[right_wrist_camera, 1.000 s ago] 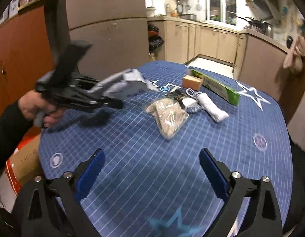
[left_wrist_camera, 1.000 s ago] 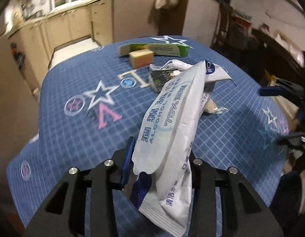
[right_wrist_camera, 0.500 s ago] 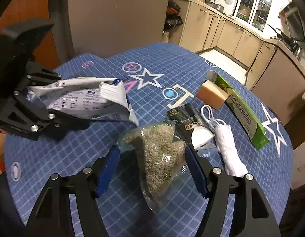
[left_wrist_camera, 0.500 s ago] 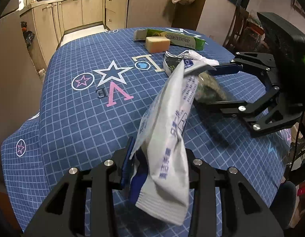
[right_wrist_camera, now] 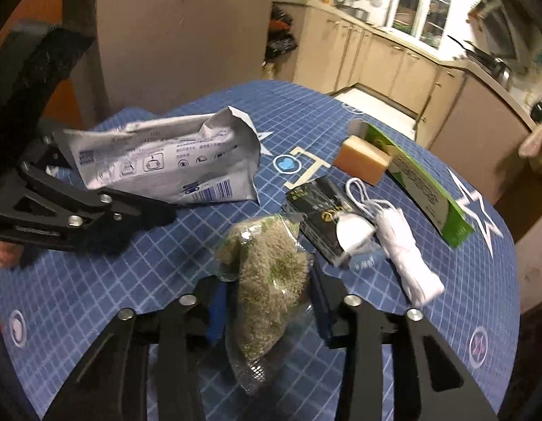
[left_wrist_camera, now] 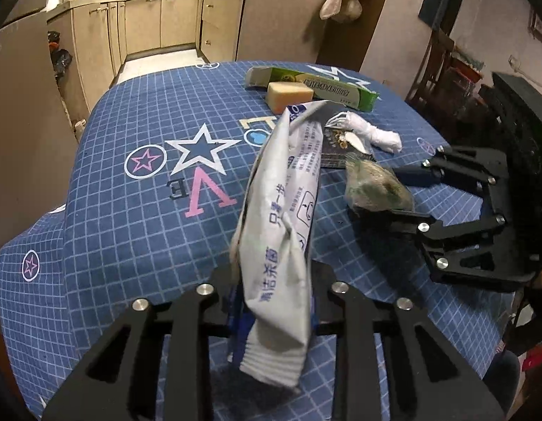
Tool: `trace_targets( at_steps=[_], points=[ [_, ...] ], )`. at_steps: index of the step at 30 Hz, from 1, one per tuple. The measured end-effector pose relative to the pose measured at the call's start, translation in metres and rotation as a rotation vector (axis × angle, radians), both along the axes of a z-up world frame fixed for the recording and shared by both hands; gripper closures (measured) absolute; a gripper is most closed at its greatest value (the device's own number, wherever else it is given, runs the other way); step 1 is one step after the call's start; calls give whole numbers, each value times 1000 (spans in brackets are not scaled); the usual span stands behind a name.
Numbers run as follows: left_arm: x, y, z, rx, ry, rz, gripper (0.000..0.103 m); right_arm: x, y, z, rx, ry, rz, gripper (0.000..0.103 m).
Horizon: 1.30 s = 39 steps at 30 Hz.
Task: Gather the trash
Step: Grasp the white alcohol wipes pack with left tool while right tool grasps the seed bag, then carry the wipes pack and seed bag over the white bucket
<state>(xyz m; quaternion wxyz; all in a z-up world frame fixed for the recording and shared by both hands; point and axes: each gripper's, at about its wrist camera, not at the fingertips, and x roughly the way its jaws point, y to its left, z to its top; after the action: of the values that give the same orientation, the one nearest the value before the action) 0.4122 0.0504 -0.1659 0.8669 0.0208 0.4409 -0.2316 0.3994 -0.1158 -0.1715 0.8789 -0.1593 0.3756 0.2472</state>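
Beige kitchen cabinets run along the far wall behind a table under a blue checked cloth printed with stars and letters.

Largest of the things on show are the two black tongs. Nearest one side, the left gripper is clamped on a white wet-wipe packet, its jaws having just drawn in tighter; the packet sticks up and forward from between them, crumpled, its open torn end raised over the cloth. Across from it, the right gripper has just been closing, and its blue pads now press both sides of a clear bag of greenish-brown dried stuff. That bag lies at the middle of the table, its lower end reaching back between the fingers; whether it has left the cloth I cannot tell.

Behind the bag, going down in size: a long green carton lies flat toward the far edge, with a tan block touching its near end. Just beside the bag sits a black packet with gold print. A rolled white bundle with thin loops lies next to that packet, and a small white piece rests on the packet's corner.

At the edge of the right wrist view, fingertips show under the left tool's handle.
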Motion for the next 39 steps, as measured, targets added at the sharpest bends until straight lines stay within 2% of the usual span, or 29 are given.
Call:
trace_targets(
  at_steps=[5, 9, 12, 18, 25, 31, 39],
  points=[
    [-20, -2, 8, 4, -54, 45, 79, -32, -18, 9, 86, -30, -73, 66],
    [-42, -5, 15, 26, -105, 103, 79, -60, -37, 23, 195, -65, -182, 66],
    [-62, -10, 21, 54, -154, 149, 79, -82, -52, 27, 236, -103, -261, 66],
    [-99, -22, 27, 88, -230, 247, 79, -122, -75, 28, 266, -179, -406, 66],
    [-129, -38, 39, 93, -311, 307, 79, -152, -85, 34, 256, -245, -489, 66],
    [-153, -54, 53, 73, -365, 312, 79, -174, -90, 41, 249, -282, -523, 66],
    [-174, -67, 65, 50, -392, 302, 79, -203, -99, 57, 247, -319, -548, 66]
  ],
)
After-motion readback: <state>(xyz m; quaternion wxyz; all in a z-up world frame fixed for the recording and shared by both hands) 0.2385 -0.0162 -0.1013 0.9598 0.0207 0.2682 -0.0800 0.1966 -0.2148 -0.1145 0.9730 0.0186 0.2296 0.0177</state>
